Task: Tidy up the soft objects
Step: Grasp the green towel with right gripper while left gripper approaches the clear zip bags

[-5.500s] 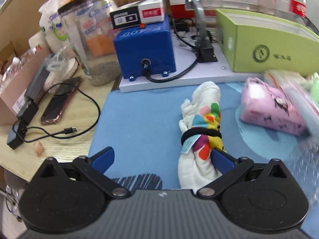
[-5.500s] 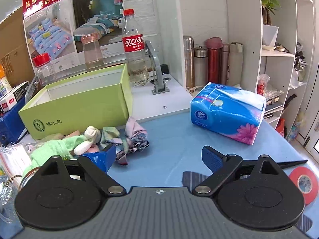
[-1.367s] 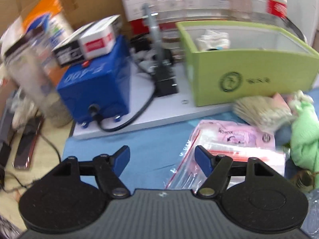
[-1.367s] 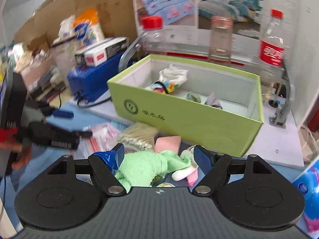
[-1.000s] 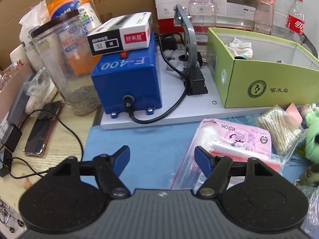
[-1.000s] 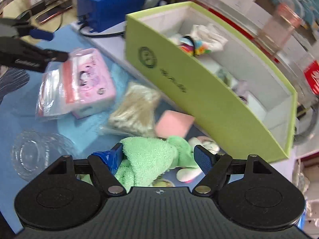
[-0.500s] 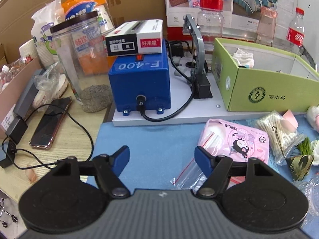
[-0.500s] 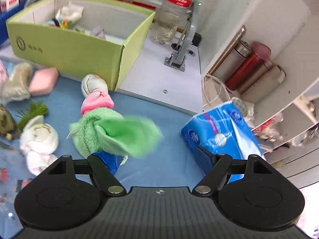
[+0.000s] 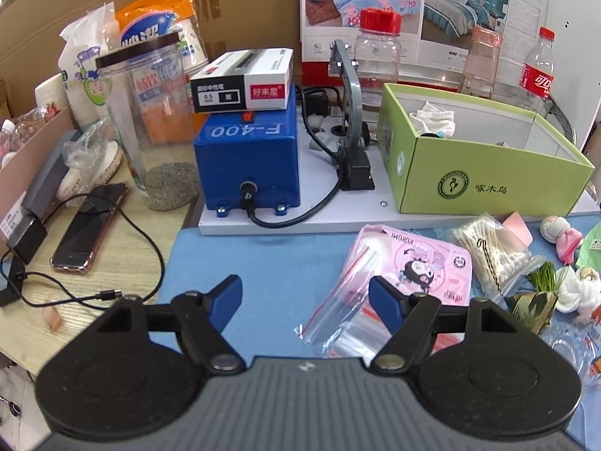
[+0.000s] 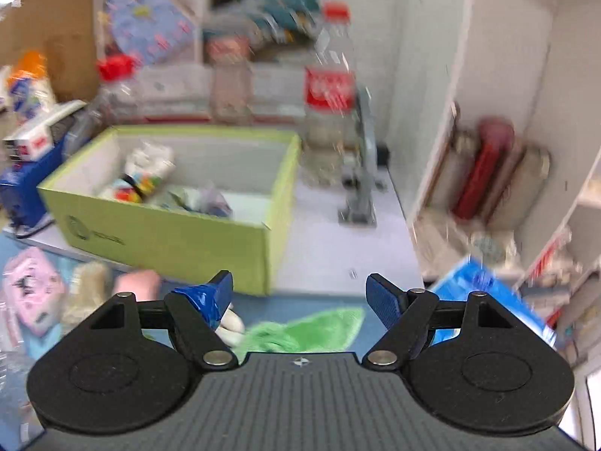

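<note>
The green box (image 9: pixel 488 184) stands at the back right and holds a white sock (image 9: pixel 432 118). In the blurred right wrist view the box (image 10: pixel 169 233) shows a colourful sock (image 10: pixel 139 180) and other cloth inside. My left gripper (image 9: pixel 304 295) is open and empty above the blue mat, beside a pink Kuromi pack (image 9: pixel 417 263). My right gripper (image 10: pixel 298 295) is open. A green cloth (image 10: pixel 300 332) lies on the mat just below it, between the fingers and apart from them. A small pink and white sock ball (image 9: pixel 563 236) lies by the box.
A blue F-400 device (image 9: pixel 248 161) with a cable, a clear jar (image 9: pixel 150 120), a phone (image 9: pixel 88 225) and clutter stand left. Cotton swabs (image 9: pixel 496 248), a zip bag (image 9: pixel 345 323), bottles behind the box. A blue tissue pack (image 10: pixel 484 297) and flasks (image 10: pixel 484 173) lie right.
The right gripper has let go of the green cloth, which now lies on the mat, and has swung back toward the box. The left gripper has pulled back slightly.
</note>
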### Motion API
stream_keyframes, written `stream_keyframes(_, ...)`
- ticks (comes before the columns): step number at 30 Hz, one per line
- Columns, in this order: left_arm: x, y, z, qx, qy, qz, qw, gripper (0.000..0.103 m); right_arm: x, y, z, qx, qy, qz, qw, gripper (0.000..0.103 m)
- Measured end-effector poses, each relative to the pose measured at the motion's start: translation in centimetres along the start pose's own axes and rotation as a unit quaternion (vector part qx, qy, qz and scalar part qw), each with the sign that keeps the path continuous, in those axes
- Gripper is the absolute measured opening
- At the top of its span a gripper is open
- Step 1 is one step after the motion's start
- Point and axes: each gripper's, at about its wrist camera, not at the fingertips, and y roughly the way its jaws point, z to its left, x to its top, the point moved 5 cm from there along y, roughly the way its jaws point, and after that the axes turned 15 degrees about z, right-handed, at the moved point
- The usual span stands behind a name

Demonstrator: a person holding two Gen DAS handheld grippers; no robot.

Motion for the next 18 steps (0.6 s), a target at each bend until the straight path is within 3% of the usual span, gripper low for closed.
stream_keyframes(3,-0.3,0.4,0.6,0.005,-0.008,0.005,0.9999,0.076,-2.3,1.9,-2.8,-0.004,0.051,0.035,0.998,0.064)
stream_keyframes(8,-0.1,1.0,0.5,-0.009,-0.012,0.007,0.9999,0.076,-10.4,-1.0,-6.5,-0.011,0.100,0.039,0.994,0.064)
stream_keyframes(12,0.3,1.1,-0.6,-0.020,-0.008,0.006,0.9998,0.076,-14.4,-4.9,-8.0,0.020,0.149,-0.006,0.989,0.064)
stream_keyframes(15,0.1,0.8,-1.4,-0.024,-0.001,0.007,0.9997,0.077,-14.0,-6.5,-7.0,0.049,0.126,-0.029,0.990,0.064)
stream_keyframes(18,-0.6,0.6,-1.6,-0.014,0.007,0.009,0.9998,0.078,-13.5,-6.7,-4.5,0.057,0.060,-0.029,0.996,0.065)
